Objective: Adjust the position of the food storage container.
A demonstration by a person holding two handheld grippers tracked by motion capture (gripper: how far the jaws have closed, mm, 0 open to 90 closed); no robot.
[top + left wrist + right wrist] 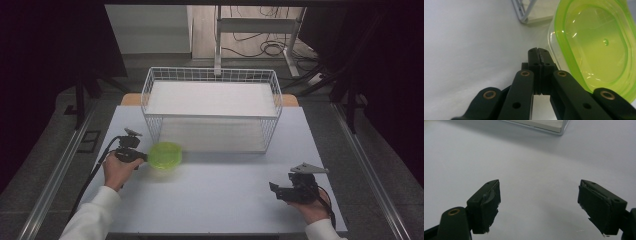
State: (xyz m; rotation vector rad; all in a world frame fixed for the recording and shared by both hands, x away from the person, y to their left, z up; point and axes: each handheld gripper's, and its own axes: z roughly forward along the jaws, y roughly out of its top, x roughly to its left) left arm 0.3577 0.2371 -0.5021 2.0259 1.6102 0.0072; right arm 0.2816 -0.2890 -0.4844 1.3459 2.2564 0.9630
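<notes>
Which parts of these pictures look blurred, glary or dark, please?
High view: the translucent green plastic container is smeared by motion blur, and the room's edges are dark. Left gripper view: small glare spots glint on the container's lid. Right gripper view: the white table is evenly lit and soft.

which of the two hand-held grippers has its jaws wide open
The right hand-held gripper: its jaws stand far apart over the bare table. The left hand-held gripper has its jaws pressed together beside the green container.

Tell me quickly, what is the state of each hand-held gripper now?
Left hand-held gripper: closed, pinching the green container by its rim.
Right hand-held gripper: open, holding nothing.
</notes>
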